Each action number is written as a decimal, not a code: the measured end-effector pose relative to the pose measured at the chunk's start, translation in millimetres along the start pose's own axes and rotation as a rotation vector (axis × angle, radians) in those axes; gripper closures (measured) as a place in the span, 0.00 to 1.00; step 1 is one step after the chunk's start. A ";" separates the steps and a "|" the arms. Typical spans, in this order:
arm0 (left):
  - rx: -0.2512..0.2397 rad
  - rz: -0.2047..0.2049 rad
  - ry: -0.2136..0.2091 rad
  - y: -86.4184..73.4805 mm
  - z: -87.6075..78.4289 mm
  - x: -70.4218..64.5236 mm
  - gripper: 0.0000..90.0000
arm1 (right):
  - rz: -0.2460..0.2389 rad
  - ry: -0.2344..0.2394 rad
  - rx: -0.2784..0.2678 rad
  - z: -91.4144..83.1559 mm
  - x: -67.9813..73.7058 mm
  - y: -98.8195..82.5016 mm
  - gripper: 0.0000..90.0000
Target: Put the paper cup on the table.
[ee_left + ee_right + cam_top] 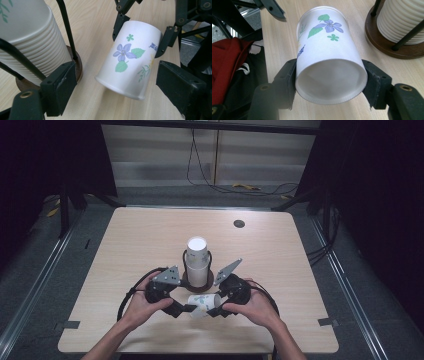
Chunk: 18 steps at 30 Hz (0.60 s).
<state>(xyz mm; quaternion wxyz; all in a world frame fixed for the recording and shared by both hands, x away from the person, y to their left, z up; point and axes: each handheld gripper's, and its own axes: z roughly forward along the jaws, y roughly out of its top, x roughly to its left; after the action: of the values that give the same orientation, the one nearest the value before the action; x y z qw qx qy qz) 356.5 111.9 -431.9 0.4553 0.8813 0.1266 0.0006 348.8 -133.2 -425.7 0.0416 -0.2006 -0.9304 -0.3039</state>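
A white paper cup [204, 304] printed with a purple flower and green leaves lies on its side just above the table. My right gripper [329, 80] is shut on it, a pad pressing each side of its base end [327, 55]. My left gripper [117, 85] is open, its jaws standing wide on either side of the cup's rim end [130, 60] without touching it. From above, the left gripper [187, 309] and right gripper [215, 311] face each other across the cup. A tall stack of cups [197, 262] stands upside down in a wire holder just behind.
The holder's round wooden base [75, 72] and black wire uprights stand close to my left jaw. A dark round grommet [239, 223] sits at the table's far side. Red cloth [229, 65] hangs beyond the table's near edge.
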 end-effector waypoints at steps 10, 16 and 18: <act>-0.063 -0.035 0.024 -9.1 -4.5 8.0 0.18 | 0.032 -0.017 -0.034 -4.4 -3.1 -7.8 0.40; -0.082 -0.026 0.048 -10.7 -3.3 7.1 0.18 | 0.054 -0.022 -0.048 -6.7 -3.8 -10.4 0.40; -0.108 -0.030 0.060 -11.8 -3.9 7.7 0.18 | 0.055 -0.021 -0.074 -9.1 -3.6 -11.2 0.40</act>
<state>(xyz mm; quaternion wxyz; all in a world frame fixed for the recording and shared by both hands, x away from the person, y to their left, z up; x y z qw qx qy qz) 360.8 123.3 -440.0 0.4984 0.8530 0.1529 0.0270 347.2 -148.0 -425.2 0.0328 -0.2306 -0.9131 -0.3346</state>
